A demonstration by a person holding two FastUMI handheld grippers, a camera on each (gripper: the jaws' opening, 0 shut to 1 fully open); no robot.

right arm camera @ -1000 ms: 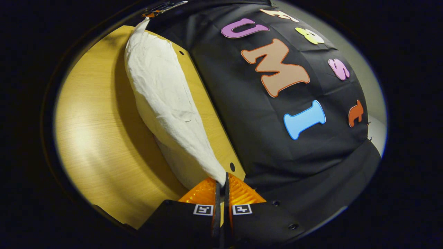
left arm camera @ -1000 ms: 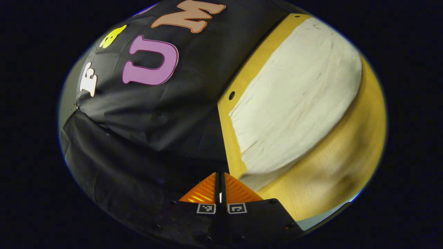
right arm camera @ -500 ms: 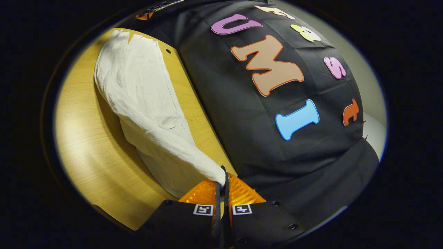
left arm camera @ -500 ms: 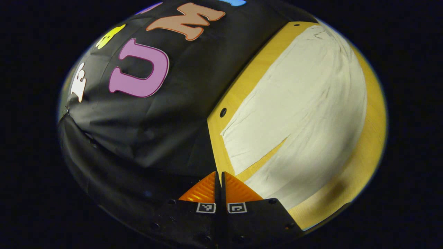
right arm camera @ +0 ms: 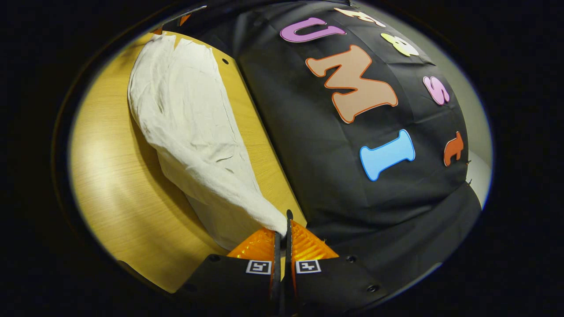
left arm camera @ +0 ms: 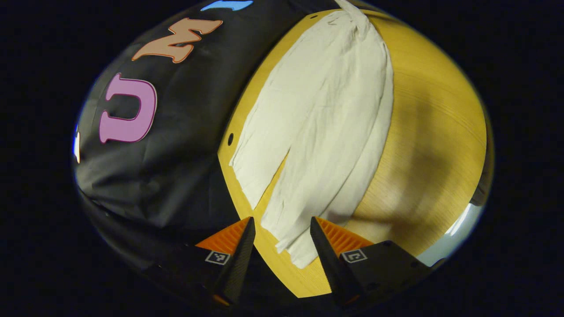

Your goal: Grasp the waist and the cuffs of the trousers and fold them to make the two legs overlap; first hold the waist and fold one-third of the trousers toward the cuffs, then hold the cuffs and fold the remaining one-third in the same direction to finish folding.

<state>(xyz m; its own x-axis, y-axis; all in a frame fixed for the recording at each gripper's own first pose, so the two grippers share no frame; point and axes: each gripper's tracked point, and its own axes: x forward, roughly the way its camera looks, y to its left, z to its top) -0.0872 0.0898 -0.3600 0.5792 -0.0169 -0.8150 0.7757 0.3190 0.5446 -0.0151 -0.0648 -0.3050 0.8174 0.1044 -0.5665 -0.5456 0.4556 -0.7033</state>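
Jaws of the left gripper (left arm camera: 282,229) stand spread wide, nothing between them but air; the cuff end of the trousers (left arm camera: 317,132) lies on the desk (left arm camera: 423,145) just beyond the gap, at the lower middle of the left gripper view. Jaws of the right gripper (right arm camera: 282,229) are clenched on a corner of the trousers (right arm camera: 194,127), the cloth running into the slit between them at the bottom centre of the right gripper view.

From the left gripper view the two legs can be told apart: they split near the lower middle, a wedge of desk between them, and run together toward the top of the frame. The right gripper view gives instead the lifted side: cloth rises from the desk (right arm camera: 114,176) to the pinch and casts a shadow beneath, the rest lying flat toward the upper left.

Both grippers point along the desk's far edge, the left tilted so the desk leans across the right of its frame.
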